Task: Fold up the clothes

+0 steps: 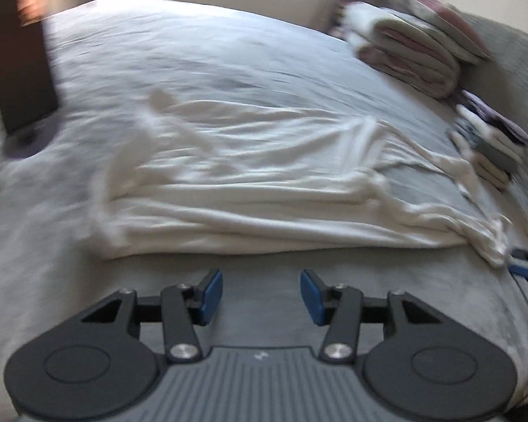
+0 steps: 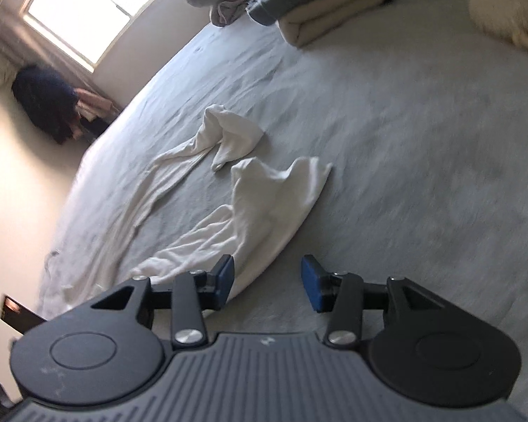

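Note:
A white long-sleeved garment [image 1: 250, 179] lies spread and wrinkled on the grey bed [image 1: 228, 56], with one sleeve trailing to the right. My left gripper [image 1: 261, 293] hovers over bare bedding just short of the garment's near edge, open, with nothing between its blue pads [image 1: 211, 293]. In the right wrist view the garment [image 2: 274, 204] lies crumpled, a sleeve [image 2: 179, 165] stretching away to the left. My right gripper [image 2: 267, 281] is open. Its left pad [image 2: 226, 276] sits over the cloth's near edge without pinching it.
A stack of folded blankets [image 1: 415, 52] and smaller folded clothes [image 1: 492, 147] sit on the bed's right side. A dark upright box [image 1: 21, 56] stands at the left. Folded beige bedding [image 2: 334, 10], a fluffy white cushion [image 2: 510, 10], a window [image 2: 98, 7] and a dark pile on the floor [image 2: 49, 98] show beyond.

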`<state>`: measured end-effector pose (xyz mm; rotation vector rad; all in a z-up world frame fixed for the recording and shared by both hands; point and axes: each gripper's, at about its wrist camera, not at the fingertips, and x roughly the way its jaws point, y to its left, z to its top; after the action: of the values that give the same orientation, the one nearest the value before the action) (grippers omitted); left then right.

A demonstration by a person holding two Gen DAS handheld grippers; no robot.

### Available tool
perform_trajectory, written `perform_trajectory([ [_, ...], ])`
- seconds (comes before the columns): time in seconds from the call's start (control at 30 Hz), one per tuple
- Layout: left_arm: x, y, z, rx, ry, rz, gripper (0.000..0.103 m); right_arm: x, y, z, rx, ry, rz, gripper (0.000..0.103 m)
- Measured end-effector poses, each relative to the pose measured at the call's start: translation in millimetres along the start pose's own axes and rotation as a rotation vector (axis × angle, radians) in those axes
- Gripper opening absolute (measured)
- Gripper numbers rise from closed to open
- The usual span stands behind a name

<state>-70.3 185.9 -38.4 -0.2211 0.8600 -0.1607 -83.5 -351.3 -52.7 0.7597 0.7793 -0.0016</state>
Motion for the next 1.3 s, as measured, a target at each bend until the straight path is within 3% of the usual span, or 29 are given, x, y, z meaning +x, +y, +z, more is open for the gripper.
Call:
perform_trajectory([
  [0.2, -9.6, 34.6, -2.1, -0.121, -0.052, 0.050, 0.050, 10.4, 4.3, -1.3, 0.055, 0.003, 0.006, 0.040],
  [0.3, -15.6, 46.7, -2.5, -0.189, -0.091, 0.085, 0.047, 14.4, 8.1, -2.8, 0.063, 0.010, -0.001, 0.004],
  [0.5, -18.9, 71.5, 1.2, -0.353, -0.150, 0.072, 0.046, 4.5, 15.7, 0.2, 0.069, -0.024, 0.002, 0.004],
  [0.57, -15.2, 75.2, 2.4, -0.385, -0.165, 0.085, 0.035, 0.5, 20.6, 2.7, 0.052, -0.047, 0.002, 0.004],
  [0.6, -12.9, 77.5, 2.7, -0.401, -0.169, 0.087, 0.017, -0.8, 23.2, 3.9, 0.042, -0.058, -0.001, 0.004],
  [0.63, -12.0, 79.2, 3.4, -0.414, -0.172, 0.090, 0.007, -2.0, 25.7, 5.1, 0.033, -0.071, -0.004, 0.004],
  [0.83, -25.9, 80.2, 9.6, -0.416, -0.225, 0.145, 0.006, -17.3, 35.8, 14.6, -0.020, -0.163, -0.039, 0.004],
  [1.07, -45.5, 86.8, 17.5, -0.444, -0.271, 0.146, 0.005, -37.1, 33.4, 24.8, -0.035, -0.249, -0.084, 0.004],
  [1.3, -43.7, 99.5, 22.1, -0.510, -0.242, 0.139, 0.005, -25.4, 25.8, 39.1, -0.051, -0.252, -0.159, 0.004],
])
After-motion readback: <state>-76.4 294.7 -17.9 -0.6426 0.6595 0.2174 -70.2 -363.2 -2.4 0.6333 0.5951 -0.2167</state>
